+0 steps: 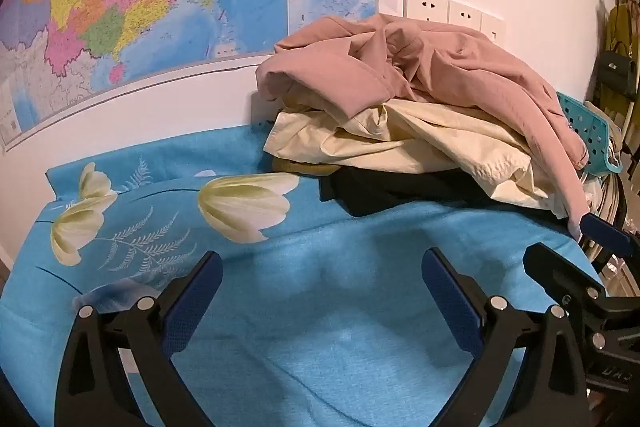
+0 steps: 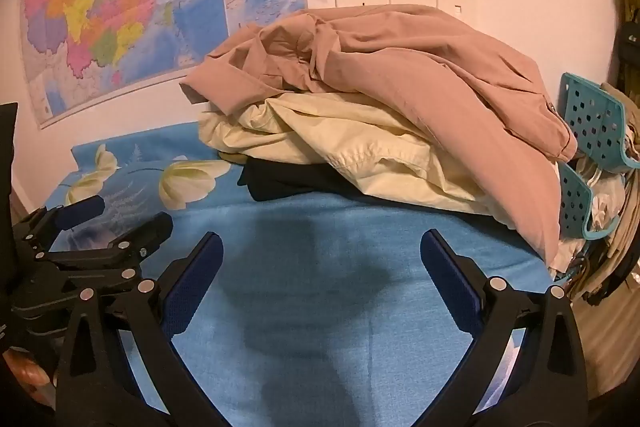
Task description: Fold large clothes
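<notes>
A heap of clothes lies at the back right of the bed. A pink garment (image 1: 440, 67) (image 2: 420, 67) tops it, a cream garment (image 1: 420, 143) (image 2: 360, 151) lies under that, and a black garment (image 1: 384, 191) (image 2: 288, 179) is at the bottom. My left gripper (image 1: 322, 267) hovers open over the blue flowered sheet (image 1: 312, 307), short of the heap, nothing between its fingers. My right gripper (image 2: 322, 251) is open as well, over bare sheet (image 2: 320, 307) in front of the black garment. Each gripper shows at the edge of the other's view, the right gripper (image 1: 572, 247) at the left wrist view's right edge, the left gripper (image 2: 124, 223) at the right wrist view's left edge.
A large coloured map (image 1: 140, 7) hangs on the white wall behind the bed, with wall sockets (image 1: 452, 11) to its right. A teal perforated basket (image 2: 592, 131) with more cloth and a cluttered rack stand off the bed's right edge.
</notes>
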A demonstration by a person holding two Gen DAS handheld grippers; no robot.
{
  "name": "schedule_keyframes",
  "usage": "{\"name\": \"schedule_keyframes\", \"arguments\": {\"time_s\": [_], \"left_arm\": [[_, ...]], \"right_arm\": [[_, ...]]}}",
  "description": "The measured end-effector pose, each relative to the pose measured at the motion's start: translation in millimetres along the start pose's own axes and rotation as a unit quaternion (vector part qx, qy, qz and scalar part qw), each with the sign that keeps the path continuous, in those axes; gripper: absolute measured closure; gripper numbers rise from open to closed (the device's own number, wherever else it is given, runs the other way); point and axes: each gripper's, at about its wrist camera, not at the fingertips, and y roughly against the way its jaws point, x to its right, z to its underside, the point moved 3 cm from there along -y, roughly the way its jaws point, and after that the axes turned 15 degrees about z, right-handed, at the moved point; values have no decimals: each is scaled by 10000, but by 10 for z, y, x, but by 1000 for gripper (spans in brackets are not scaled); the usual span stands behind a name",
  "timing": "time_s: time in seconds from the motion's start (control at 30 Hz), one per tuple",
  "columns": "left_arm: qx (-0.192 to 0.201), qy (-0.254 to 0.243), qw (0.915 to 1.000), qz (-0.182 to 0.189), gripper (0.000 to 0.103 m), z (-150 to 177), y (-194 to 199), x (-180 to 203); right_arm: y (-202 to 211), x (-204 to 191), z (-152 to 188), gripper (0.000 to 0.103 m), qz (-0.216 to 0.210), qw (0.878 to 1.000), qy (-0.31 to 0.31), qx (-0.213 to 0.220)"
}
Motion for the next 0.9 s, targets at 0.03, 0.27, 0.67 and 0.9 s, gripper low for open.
{"name": "schedule_keyframes", "arguments": {"time_s": [0.03,0.27,0.67,0.9], "left_arm": [[24,27,10000,46,7,-1,2,0],[94,-79,9999,78,7,-55,76,4],[218,-67,9997,64,7,-151,101,62],[252,-93,9996,39,7,-159,112,77]], "right_arm": [[5,2,-1,5,22,10000,18,14],[9,0,-46,5,163,9998,73,75],[15,75,-93,5,146,9998,-31,108],[45,91,-122,5,216,9996,30,204]]}}
